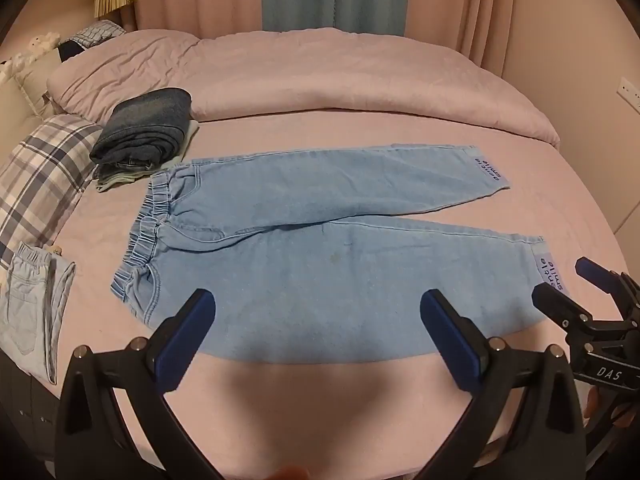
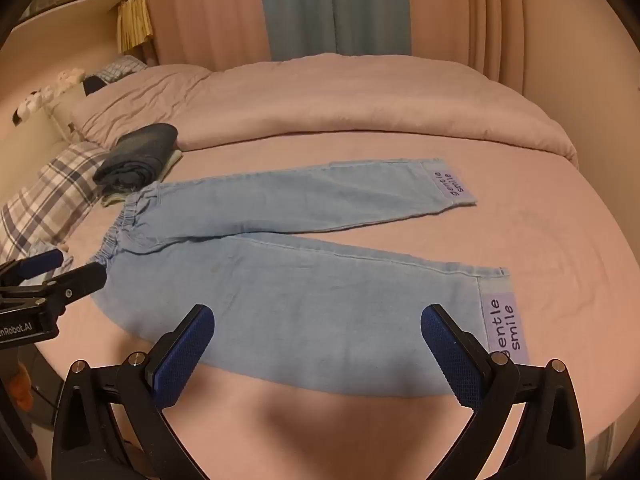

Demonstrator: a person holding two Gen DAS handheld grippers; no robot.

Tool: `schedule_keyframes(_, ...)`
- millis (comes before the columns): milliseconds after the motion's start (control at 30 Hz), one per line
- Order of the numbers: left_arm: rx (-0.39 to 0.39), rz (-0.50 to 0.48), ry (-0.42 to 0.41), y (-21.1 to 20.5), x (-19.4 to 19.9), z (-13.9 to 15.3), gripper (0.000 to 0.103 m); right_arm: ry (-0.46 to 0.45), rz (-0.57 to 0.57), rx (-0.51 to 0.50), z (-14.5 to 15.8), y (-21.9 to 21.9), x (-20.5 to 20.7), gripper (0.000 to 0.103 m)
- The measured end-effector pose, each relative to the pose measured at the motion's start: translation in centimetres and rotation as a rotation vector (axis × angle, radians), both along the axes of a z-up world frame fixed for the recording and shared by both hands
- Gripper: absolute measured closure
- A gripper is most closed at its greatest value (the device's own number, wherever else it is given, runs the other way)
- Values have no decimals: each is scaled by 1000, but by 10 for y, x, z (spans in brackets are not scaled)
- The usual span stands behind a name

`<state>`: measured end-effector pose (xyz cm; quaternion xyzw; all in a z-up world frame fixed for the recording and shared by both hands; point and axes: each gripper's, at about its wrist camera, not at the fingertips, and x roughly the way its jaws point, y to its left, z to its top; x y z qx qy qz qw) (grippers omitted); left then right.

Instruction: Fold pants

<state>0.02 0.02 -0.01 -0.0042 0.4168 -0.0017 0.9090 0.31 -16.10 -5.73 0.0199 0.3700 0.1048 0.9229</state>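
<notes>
The light blue denim pants lie flat on the pink bed, not folded yet. The left tool and right tool hover wide open, holding nothing. Next they should pinch the near leg's edge.

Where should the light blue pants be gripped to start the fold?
Judging by the pose, grip the light blue pants along the near leg's edge: left gripper near the waistband, right gripper near the cuff, coming from the near side. They lie flat, legs spread, that edge nearest both open grippers.
</notes>
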Motion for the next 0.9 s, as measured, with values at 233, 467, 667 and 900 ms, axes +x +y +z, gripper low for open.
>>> schedule_keyframes(233, -1, -2, -11, 1, -1, 1, 0, -4, -9, 0, 0, 1, 1, 0)
schedule_keyframes(467, 15, -2, -26, -5, 0, 4, 0, -13, -9, -6, 5, -1, -2, 0)
schedule_keyframes(667, 23, -2, -33, -6, 1, 7, 0, -14, -3, -7, 4, -2, -1, 0)
schedule_keyframes(900, 21, -2, -35, -4, 0, 6, 0, -12, -1, -14, 4, 0, 2, 0)
